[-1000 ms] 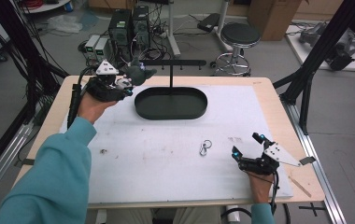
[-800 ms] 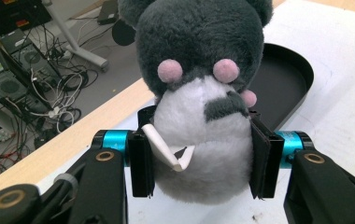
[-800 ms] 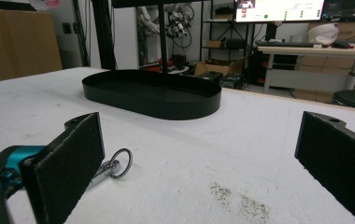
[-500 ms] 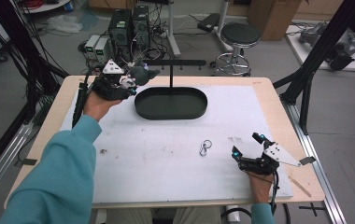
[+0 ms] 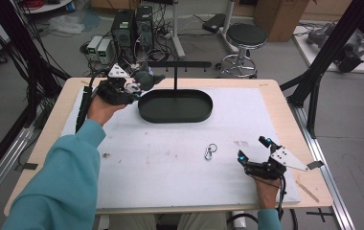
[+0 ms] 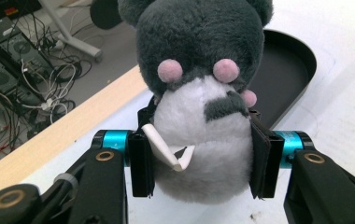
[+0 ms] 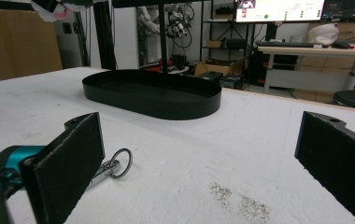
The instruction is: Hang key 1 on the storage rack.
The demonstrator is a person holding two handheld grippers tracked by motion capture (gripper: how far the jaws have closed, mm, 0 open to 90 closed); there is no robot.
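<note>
While the left hand-held gripper (image 6: pixel 196 163) clamps a grey and white plush toy with pink cheeks (image 6: pixel 199 93) above the worktop's (image 5: pixel 170 158) far left, just beside the black oval tray (image 5: pixel 175 106), the right hand-held gripper (image 7: pixel 199 158) rests near the front edge, jaws wide, beside a small metal key ring clip (image 7: pixel 115 169).
</note>
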